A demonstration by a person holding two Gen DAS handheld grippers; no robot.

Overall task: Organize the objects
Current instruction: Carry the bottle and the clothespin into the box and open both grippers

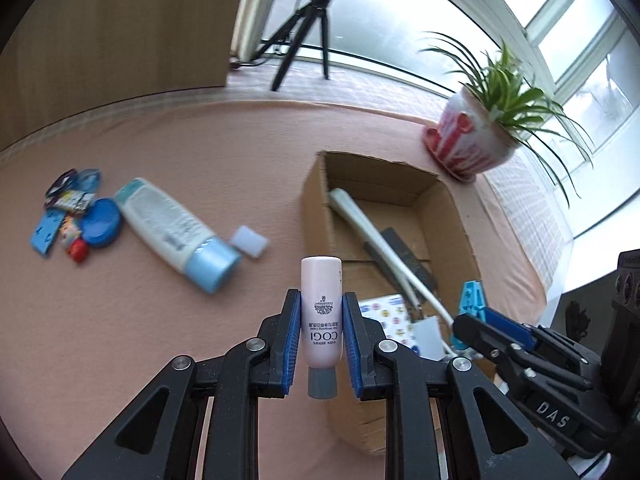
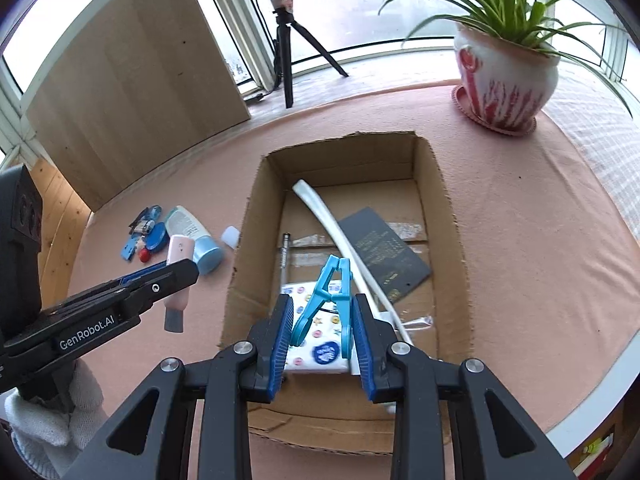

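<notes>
The left hand-held gripper (image 1: 321, 334) is clamped on a small pink tube (image 1: 321, 316), cap end pointing back toward the camera, held above the pink-covered counter (image 1: 160, 340) just left of the cardboard box (image 1: 448, 216) in the left wrist view. In the right wrist view the right hand-held gripper (image 2: 322, 330) is closed on a light blue clothes peg (image 2: 330, 300) and hangs over the near end of the open box, right in the centre of the frame. Down inside the box lie a long white strip (image 2: 340, 232), a dark flat card (image 2: 384, 256), a pen (image 2: 285, 256) and a white packet with coloured dots (image 2: 316, 344). At the middle left of the left wrist view, out on the counter, a white bottle with a pale blue cap (image 1: 176, 228) lies on its side, a small translucent cap (image 1: 249, 241) just beside it, and a cluster of little blue and red trinkets (image 1: 76, 220) farther left. A potted spider plant (image 2: 508, 64) stands at the upper right of the right wrist view, and a tripod (image 2: 286, 40) stands beyond the counter by the window.
</notes>
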